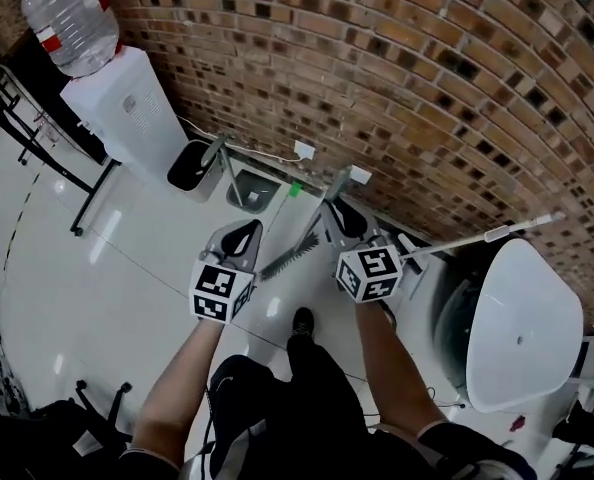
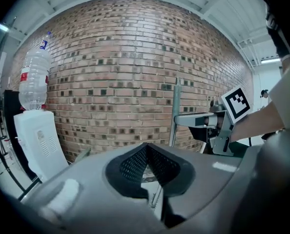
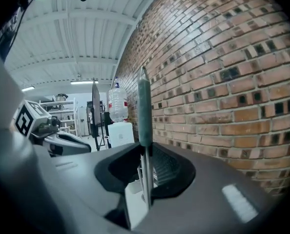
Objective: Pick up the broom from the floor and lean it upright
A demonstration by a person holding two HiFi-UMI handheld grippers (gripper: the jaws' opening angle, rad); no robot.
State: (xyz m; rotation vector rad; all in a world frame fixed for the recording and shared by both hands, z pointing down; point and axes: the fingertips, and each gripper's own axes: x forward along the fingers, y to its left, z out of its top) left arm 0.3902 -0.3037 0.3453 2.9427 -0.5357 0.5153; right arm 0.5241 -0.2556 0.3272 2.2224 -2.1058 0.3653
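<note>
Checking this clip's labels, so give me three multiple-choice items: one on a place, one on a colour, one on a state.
1. Where does the water dispenser stand?
A) by the brick wall
B) mid-floor
C) on a table

2. What colour is the sleeve on the broom handle?
A) red
B) grey-green
C) yellow

3. How are the right gripper's jaws?
A) wide open, empty
B) closed on a bottle
C) closed on the broom handle

Answers: 1 A, it stands at the wall's foot; 2 B, the right gripper view shows it grey-green; 3 C, the pads press the handle between them.
</note>
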